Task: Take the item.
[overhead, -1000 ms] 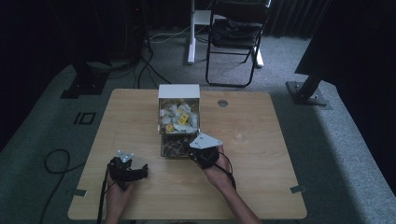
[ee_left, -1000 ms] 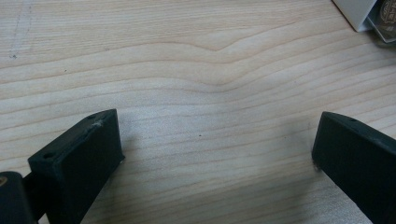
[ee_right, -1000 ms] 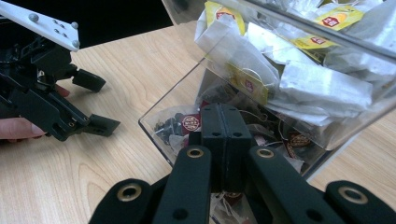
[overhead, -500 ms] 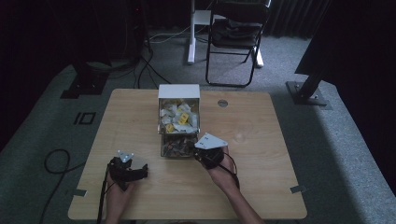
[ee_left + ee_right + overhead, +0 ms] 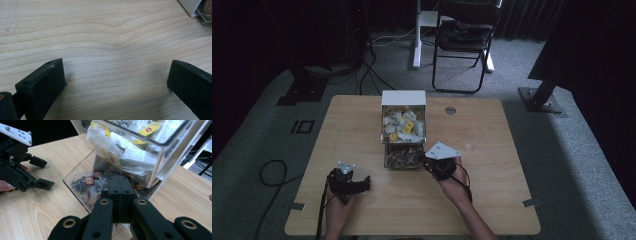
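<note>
- My right gripper (image 5: 426,161) had shifted a little to the right and toward the lower edge of the high view compared with a second before, when it sat tighter against the box front; its grey plate now lay just right of the box's lower corner.
- Its jaws were pressed flat together; in the right gripper view (image 5: 120,187) a thin string seemed to hang beneath them, though I could not tell whether a bag was caught.
- My left gripper (image 5: 357,184) had kept its place at the lower left of the high view, jaws spread wide over bare wood, nothing between them (image 5: 113,77).
- The clear box (image 5: 403,131) stood at the centre of the high view, unmoved: dark tea bags (image 5: 89,181) with round red labels in the lower open bin, pale and yellow sachets (image 5: 150,129) in the upper one.
- The wooden table (image 5: 492,150) was pale with visible grain, a round cable hole (image 5: 450,110) right of the box.
- Beyond it, grey carpet (image 5: 512,70), a black folding chair (image 5: 464,40) at top centre, a white stand leg (image 5: 417,35), loose cables (image 5: 362,70) at upper left, all in dim light.
</note>
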A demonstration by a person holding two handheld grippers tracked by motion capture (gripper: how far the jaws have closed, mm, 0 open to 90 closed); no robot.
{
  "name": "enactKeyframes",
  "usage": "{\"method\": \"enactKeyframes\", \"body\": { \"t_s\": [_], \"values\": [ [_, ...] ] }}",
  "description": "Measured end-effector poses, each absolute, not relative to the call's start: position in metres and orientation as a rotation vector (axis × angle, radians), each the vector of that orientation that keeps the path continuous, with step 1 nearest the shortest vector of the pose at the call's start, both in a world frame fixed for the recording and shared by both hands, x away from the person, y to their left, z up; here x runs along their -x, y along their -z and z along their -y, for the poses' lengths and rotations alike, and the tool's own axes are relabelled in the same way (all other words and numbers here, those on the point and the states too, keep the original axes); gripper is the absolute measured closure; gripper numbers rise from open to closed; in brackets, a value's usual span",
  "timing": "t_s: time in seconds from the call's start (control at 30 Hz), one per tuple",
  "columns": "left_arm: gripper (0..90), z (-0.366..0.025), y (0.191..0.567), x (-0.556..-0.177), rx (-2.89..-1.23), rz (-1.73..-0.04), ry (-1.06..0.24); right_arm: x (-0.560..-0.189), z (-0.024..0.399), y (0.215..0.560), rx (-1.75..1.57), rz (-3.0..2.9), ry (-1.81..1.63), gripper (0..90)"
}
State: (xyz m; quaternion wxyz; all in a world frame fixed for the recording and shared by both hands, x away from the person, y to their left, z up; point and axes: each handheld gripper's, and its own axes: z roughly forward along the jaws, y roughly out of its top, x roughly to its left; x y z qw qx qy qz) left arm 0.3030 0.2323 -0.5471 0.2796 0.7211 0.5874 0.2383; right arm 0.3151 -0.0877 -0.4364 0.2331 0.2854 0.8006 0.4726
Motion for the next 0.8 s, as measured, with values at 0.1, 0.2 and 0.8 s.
{"method": "enactKeyframes", "body": {
  "t_s": [0.1,0.2,0.8],
  "values": [
    [2.1,-0.232,0.547,-0.303,-1.933,-1.576,-0.639,-0.315,0.091,0.436,-0.787,-2.194,-1.294,90.0],
    [2.1,-0.232,0.547,-0.303,-1.934,-1.576,-0.639,-0.315,0.094,0.436,-0.801,-2.185,-1.296,90.0],
    [2.1,-0.232,0.547,-0.303,-1.934,-1.575,-0.639,-0.318,0.106,0.433,-0.821,-2.168,-1.279,90.0]
  ]
}}
